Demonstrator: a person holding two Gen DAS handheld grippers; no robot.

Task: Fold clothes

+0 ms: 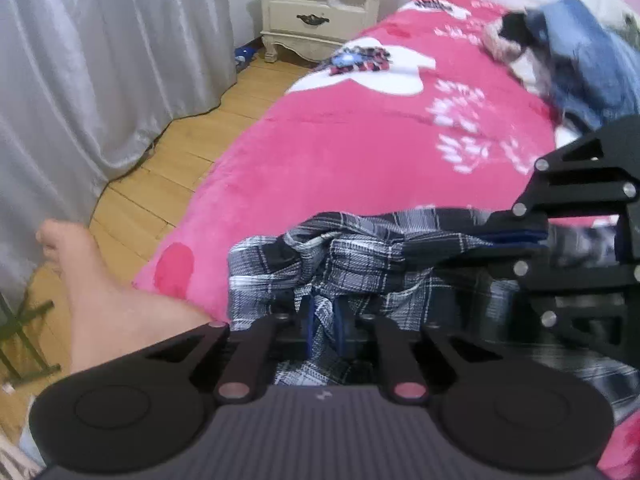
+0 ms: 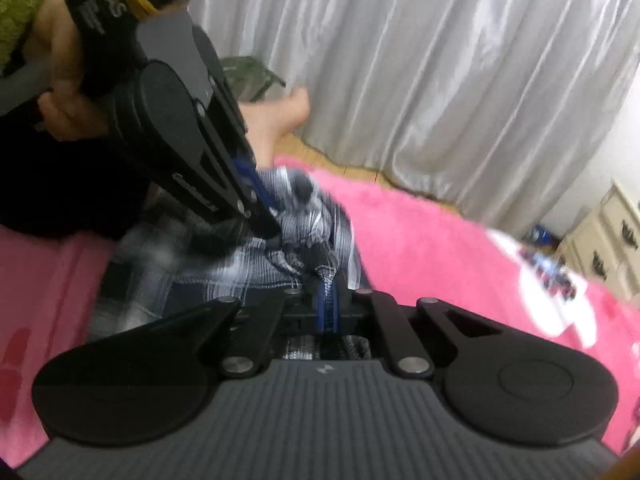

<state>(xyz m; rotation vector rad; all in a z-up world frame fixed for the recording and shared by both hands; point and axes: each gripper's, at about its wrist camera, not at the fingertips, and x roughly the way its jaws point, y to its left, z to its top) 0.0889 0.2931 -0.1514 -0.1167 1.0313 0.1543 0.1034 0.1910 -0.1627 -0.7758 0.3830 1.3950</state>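
Note:
A black, grey and white plaid garment (image 1: 360, 256) lies bunched on the near part of a pink bed cover (image 1: 340, 148). My left gripper (image 1: 322, 320) is shut on a fold of the plaid garment. My right gripper (image 2: 328, 300) is shut on another part of the same garment (image 2: 296, 220). The two grippers are close together: the right one (image 1: 520, 236) enters the left wrist view from the right, the left one (image 2: 264, 216) enters the right wrist view from the upper left. A pile of other clothes with blue denim (image 1: 576, 56) lies at the far right of the bed.
A small plaid and blue item (image 1: 360, 60) lies on the bed's far part. A cream nightstand (image 1: 320, 4) stands beyond the bed. A grey curtain (image 1: 100, 60) hangs to the left over a wooden floor (image 1: 172, 168). A bare foot (image 1: 92, 272) rests beside the bed.

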